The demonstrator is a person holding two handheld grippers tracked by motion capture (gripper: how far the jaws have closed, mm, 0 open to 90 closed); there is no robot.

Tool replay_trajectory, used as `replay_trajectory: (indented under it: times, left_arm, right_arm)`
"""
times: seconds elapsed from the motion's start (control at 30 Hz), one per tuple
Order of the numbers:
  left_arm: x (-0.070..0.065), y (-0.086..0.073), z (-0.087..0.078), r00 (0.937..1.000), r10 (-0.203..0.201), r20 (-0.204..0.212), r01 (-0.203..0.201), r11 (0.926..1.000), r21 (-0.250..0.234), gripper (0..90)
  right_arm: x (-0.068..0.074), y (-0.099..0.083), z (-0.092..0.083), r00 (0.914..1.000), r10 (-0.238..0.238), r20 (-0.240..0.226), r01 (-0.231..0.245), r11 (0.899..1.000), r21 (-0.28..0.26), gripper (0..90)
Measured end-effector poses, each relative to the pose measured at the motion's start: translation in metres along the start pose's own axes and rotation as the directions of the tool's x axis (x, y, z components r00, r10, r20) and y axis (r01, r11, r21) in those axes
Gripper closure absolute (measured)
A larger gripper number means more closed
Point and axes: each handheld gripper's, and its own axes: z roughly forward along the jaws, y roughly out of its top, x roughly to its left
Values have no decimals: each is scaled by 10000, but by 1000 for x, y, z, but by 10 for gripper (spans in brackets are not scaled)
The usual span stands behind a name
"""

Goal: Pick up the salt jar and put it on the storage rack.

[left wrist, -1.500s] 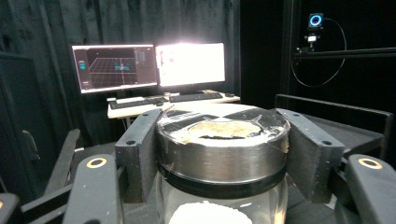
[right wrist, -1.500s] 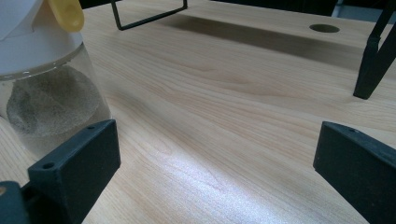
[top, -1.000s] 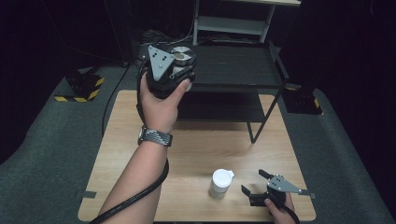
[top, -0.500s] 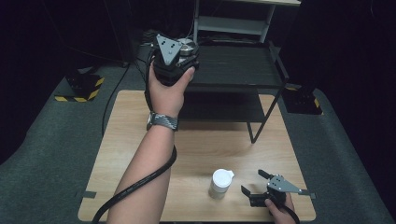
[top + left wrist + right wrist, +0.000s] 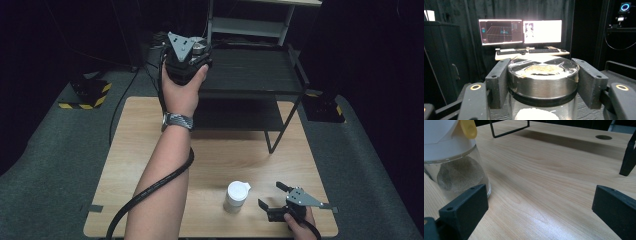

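Note:
My left gripper (image 5: 196,50) is raised over the left end of a black rack's top shelf (image 5: 250,67), shut on a glass jar (image 5: 542,85). The jar has a shiny metal lid and something pale inside, and the jaw pads (image 5: 499,80) press on both sides of the lid. My right gripper (image 5: 271,195) rests at the table's front right corner with its jaws wide open (image 5: 539,205) and nothing between them. Just left of it stands a small clear jar (image 5: 236,196) with a white cap and a yellow tab, holding brownish powder (image 5: 459,175), close to the left pad.
The black two-tier rack stands on the back half of the wooden table (image 5: 150,150); one of its legs (image 5: 629,155) rises near my right gripper. A round hole (image 5: 603,137) is cut in the tabletop. Two lit monitors (image 5: 520,31) and keyboards stand on a desk beyond the rack.
My left hand has carried the metal-lidded jar farther back and a little to the right, up to the rack's top shelf. The right gripper and the white-capped jar have stayed put.

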Motion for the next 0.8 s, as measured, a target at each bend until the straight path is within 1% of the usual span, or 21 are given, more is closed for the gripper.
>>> replay_trajectory:
  times: [0.07,0.23,0.27,0.43,0.67,0.7,0.73,0.77,0.8]
  left_arm:
    - [1,-2,0,9999,-116,-32,116,9999,-27,349]
    - [5,-3,1,9999,6,122,-6,10000,-13,347]
    - [6,-2,1,9998,-4,194,3,10000,12,347]
    - [8,0,1,9997,-61,244,59,9999,103,347]
    - [6,4,1,9999,4,161,-8,9997,254,344]
    - [4,6,1,10000,18,95,-20,9995,303,343]
    - [2,7,1,10000,-23,23,22,9996,297,332]
    - [2,7,1,10000,-23,23,22,9996,297,297]
    - [2,8,0,10000,-75,53,73,9996,259,297]
  right_arm:
    - [0,0,0,10000,-12,9,12,10000,-6,0]
    - [1,0,0,10000,-36,30,36,10000,-11,0]
    - [1,0,0,10000,-40,37,40,10000,-10,0]
    - [1,0,0,10000,-47,48,47,10000,-7,0]
    - [2,0,0,9999,-83,62,83,10000,-15,0]
    - [2,0,0,10000,-64,57,64,10000,-24,0]
    - [2,-1,0,10000,-61,55,61,10000,-31,0]
    - [2,-1,0,10000,-61,55,61,10000,-31,0]
    - [1,-1,0,10000,-67,49,67,10000,-38,0]
